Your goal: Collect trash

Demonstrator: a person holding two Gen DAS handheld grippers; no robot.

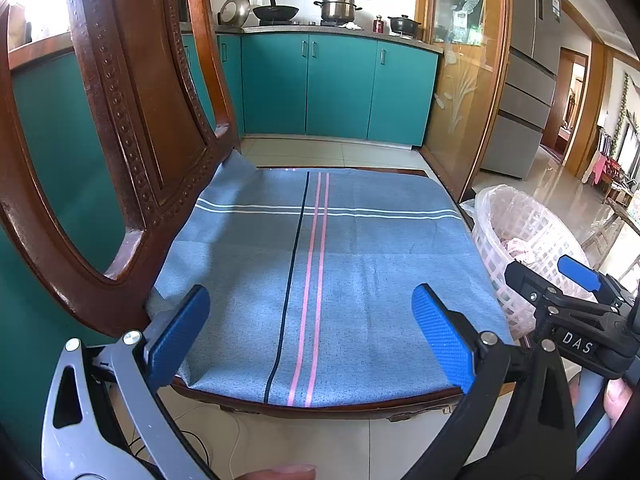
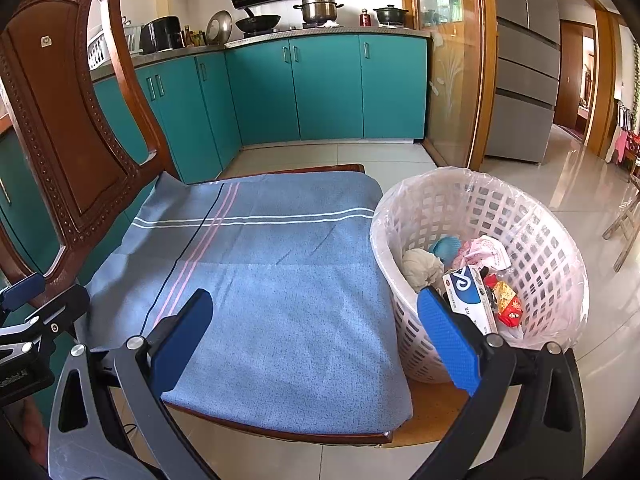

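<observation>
Trash sits gathered in the white lattice basket, which is lined with a clear plastic bag and stands on a low wooden surface just beside the right edge of the chair seat. Inside it I see a blue-and-white carton, a red and yellow wrapper, a crumpled pink-printed bag, a pale wad of cloth and something light blue behind it.

My right tongs hang with the jaws spread wide and nothing between them; one blue pad is over the near part of the cloth, the other pad in front of the basket's near wall. My left tongs are likewise spread apart and hold nothing, both pads poised above the front half of the seat.

Between them lies the blue cloth, flat across the wooden chair, with pink stripes and a dark line running front to back and white lines crossing them. From the left wrist view the right tongs show at the right edge, in front of the basket.

Beyond the chair stand teal cabinets under a counter with a steel pot and a wok, and a grey fridge off to the right.
</observation>
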